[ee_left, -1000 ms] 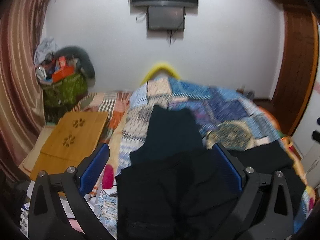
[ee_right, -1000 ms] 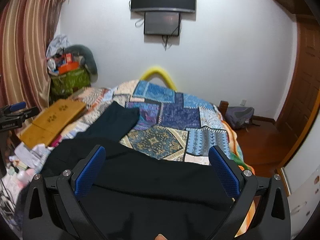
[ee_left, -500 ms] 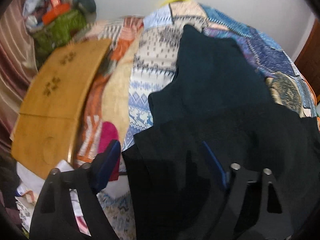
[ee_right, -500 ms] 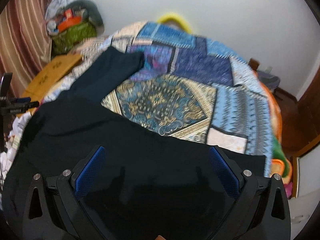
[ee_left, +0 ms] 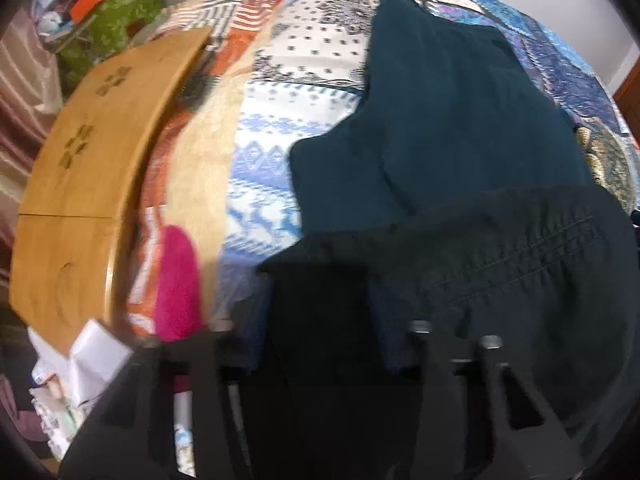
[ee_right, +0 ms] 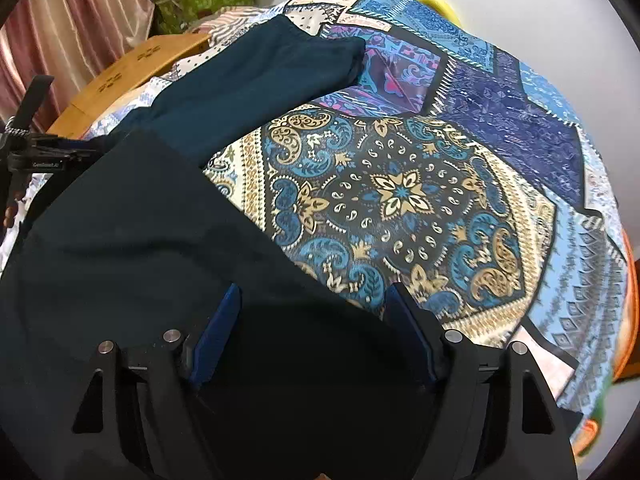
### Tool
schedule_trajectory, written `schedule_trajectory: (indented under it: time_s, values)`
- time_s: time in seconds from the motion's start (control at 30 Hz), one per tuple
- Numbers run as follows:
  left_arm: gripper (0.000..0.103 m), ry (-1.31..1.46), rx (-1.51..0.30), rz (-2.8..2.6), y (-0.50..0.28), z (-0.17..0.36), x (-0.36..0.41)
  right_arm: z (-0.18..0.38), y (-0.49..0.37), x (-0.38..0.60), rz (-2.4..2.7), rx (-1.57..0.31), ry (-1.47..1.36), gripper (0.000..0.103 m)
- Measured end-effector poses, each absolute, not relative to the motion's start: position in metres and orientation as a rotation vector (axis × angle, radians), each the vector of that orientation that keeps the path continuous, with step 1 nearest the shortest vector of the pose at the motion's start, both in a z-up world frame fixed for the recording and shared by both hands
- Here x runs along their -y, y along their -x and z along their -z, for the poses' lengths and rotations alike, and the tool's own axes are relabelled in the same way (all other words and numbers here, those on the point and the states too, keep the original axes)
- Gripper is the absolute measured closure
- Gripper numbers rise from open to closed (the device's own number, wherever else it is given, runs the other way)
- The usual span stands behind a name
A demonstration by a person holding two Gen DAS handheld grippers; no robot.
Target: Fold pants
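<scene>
Our right gripper, blue pads spread, now w/ black cotton pants between; left gripper blurred, can't tell its gap. Both dipped from wall view to waistband edge, so grab's imminent. Soft matte cloth on the patchwork quilt, beside the bamboo tray.

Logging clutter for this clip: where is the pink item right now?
In the left wrist view the pink item lies at lower left, on the quilt's edge, between the wooden lap table and the black pants; the right wrist view doesn't show it.
</scene>
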State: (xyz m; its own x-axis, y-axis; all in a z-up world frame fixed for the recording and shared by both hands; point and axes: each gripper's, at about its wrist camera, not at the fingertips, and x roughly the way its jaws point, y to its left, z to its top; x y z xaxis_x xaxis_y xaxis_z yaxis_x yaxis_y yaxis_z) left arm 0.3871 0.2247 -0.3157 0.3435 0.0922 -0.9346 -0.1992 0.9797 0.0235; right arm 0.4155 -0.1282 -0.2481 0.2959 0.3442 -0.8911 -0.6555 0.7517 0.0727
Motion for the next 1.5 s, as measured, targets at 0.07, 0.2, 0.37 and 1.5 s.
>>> schedule_trajectory:
  time_s: [0.07, 0.2, 0.37, 1.5]
  values:
    - [0.082, 0.125, -1.208, -0.185, -0.383, 0.313, -0.229, 0.250, -0.417, 0.133, -0.684, -1.103, 0.284, 0.030]
    - [0.086, 0.175, -1.203, -0.172, -0.373, 0.306, -0.237, 0.248, -0.404, 0.134, -0.694, -1.099, 0.251, 0.052]
    - [0.089, 0.152, -1.154, -0.182, -0.361, 0.289, -0.231, 0.244, -0.393, 0.122, -0.704, -1.089, 0.290, 0.094]
    - [0.090, 0.025, -0.829, -0.246, -0.185, 0.196, -0.206, 0.153, -0.218, 0.165, -0.706, -0.836, 0.161, 0.098]
